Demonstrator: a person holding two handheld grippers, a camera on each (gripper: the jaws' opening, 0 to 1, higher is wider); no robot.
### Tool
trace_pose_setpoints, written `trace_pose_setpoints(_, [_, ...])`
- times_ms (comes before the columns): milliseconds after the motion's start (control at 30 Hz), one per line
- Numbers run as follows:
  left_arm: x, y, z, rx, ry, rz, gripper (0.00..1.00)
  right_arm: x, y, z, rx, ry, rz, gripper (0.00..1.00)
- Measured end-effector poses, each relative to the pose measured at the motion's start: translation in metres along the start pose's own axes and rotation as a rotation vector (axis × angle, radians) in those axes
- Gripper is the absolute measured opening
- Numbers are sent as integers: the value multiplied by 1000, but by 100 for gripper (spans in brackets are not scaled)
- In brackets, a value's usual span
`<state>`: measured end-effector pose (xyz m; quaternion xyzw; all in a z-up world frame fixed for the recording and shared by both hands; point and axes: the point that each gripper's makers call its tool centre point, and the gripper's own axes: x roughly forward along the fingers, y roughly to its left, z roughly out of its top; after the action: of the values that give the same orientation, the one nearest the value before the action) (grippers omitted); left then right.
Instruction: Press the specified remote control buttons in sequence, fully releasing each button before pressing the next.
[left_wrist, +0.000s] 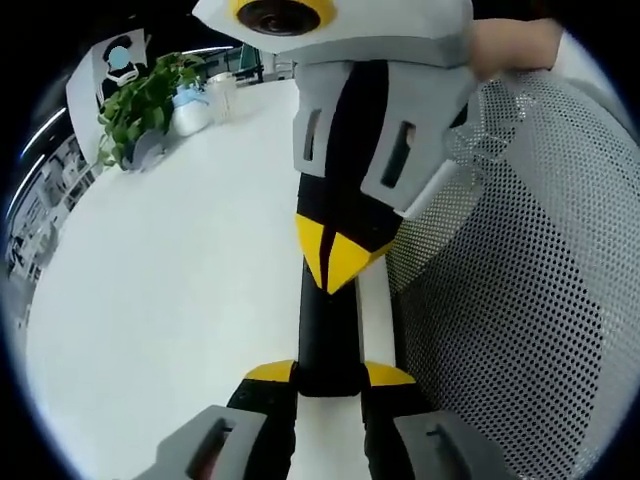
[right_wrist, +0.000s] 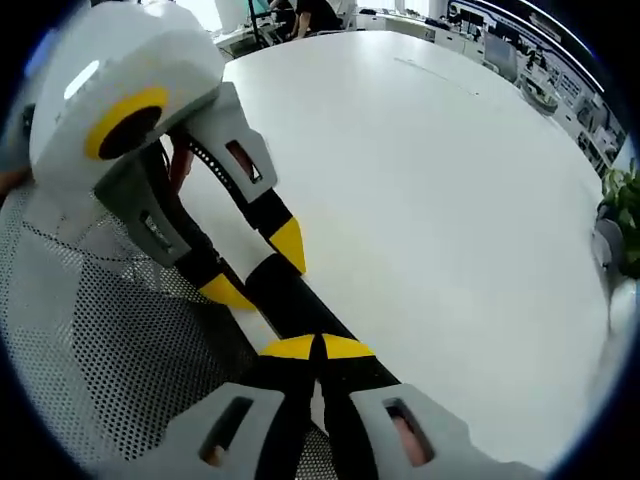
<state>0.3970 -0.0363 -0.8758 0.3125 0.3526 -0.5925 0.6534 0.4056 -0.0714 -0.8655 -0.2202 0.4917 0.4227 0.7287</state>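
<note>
In the left gripper view, the left gripper (left_wrist: 330, 375) pinches the near end of a black remote control (left_wrist: 330, 335) between its jaws, and the remote's long axis runs straight away from them over the white counter (left_wrist: 170, 290). The right gripper (left_wrist: 335, 255), jaws pressed together, points its tips down onto the remote's far stretch, so it's the pressing tool; no buttons are discernible. Perforated mesh (left_wrist: 520, 300) lies alongside, and a potted plant (left_wrist: 140, 105) stands far off.

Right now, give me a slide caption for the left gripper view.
Left gripper grips black remote at white table edge; shut right gripper touches it.
</note>
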Motion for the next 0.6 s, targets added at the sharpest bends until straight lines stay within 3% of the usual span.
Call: trace_pose_setpoints(600, [1,1,0,0,-6,-1,24,2,-2,0,-13,-42,0,0])
